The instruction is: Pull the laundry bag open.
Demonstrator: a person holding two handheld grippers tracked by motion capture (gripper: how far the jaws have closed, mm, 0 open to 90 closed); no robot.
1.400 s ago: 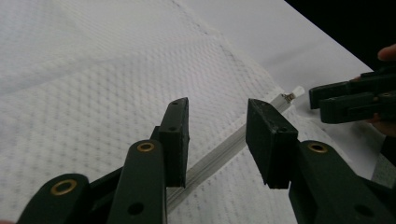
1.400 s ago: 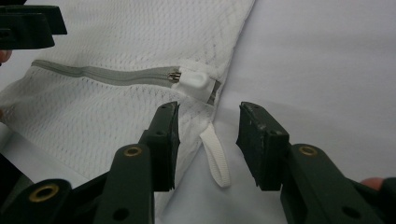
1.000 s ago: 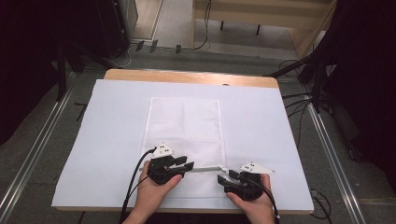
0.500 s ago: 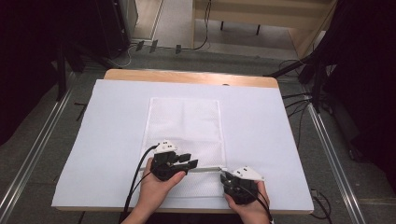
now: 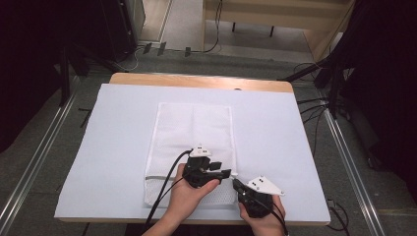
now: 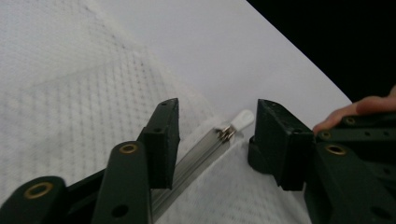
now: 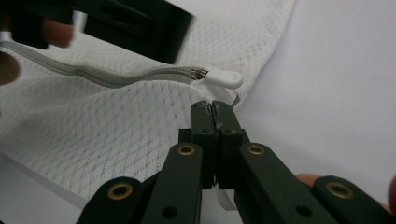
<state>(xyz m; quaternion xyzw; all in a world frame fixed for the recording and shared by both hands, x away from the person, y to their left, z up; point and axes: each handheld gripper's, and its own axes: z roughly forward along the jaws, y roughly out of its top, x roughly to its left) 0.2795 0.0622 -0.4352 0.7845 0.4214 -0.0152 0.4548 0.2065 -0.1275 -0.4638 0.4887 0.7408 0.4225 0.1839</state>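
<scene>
The high view is evenly lit from above, the white table cover (image 5: 123, 147) bright against dark, murky surroundings. In the right gripper view, the other gripper (image 7: 130, 23) at the top is blurred and out of focus. The mesh bag (image 6: 70, 84) looks sharp, with soft shadows.

Wooden surface (image 5: 196, 80), bare only along the far edge at 12 o'clock. Covered almost edge to edge by a white sheet (image 5: 275, 142), lying flat and smooth. Placed directly on that sheet, a white mesh bag (image 5: 192, 130), long axis running 12 to 6 o'clock, slightly toward 9 o'clock of centre. Bag flat over its far part, slightly rumpled at the 6 o'clock end. Grey zipper (image 6: 205, 156) across the near end of the bag, its white pull tab (image 7: 224, 79) at the 3 o'clock end, lying on the mesh close to the bag's edge. Sheet bare at 3 and 9 o'clock.
</scene>
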